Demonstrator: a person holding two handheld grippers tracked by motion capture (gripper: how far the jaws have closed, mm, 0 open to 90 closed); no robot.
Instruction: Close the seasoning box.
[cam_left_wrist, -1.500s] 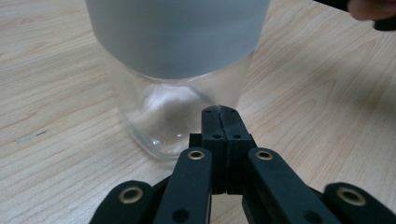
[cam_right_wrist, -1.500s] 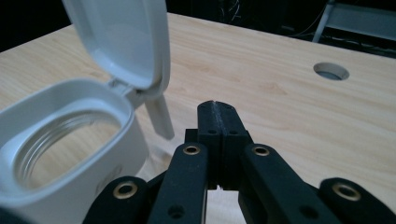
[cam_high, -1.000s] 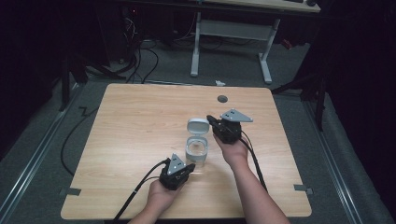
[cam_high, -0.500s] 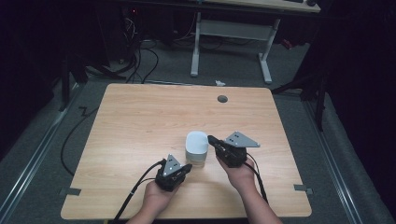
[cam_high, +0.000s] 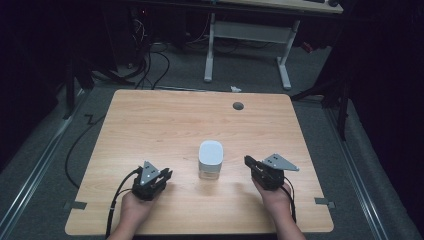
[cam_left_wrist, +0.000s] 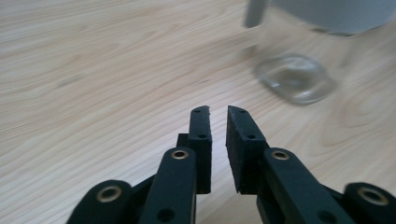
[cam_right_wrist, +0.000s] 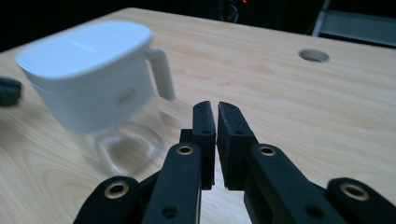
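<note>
A clear glass jar (cam_high: 210, 160) with a white lid closed on top stands near the table's front middle. In the left gripper view its glass base (cam_left_wrist: 294, 84) lies ahead to the right. The white lid (cam_right_wrist: 88, 70) and its side clasp fill the left of the right gripper view. My left gripper (cam_high: 167, 175) rests on the table left of the jar, apart from it. Its jaws (cam_left_wrist: 218, 112) are shut with nothing between them. My right gripper (cam_high: 248, 161) sits right of the jar, not touching it, also shut and empty (cam_right_wrist: 214, 106).
The wooden table (cam_high: 165, 125) has a round cable hole (cam_high: 238, 106) at its back right, also visible as the hole (cam_right_wrist: 313, 55). Cables trail from both grippers off the front edge. A desk frame and dark floor lie beyond the far edge.
The jar's lid, open one second ago, is now closed. My right gripper drew back from behind the jar to its right. My left gripper slid left, away from the jar.
</note>
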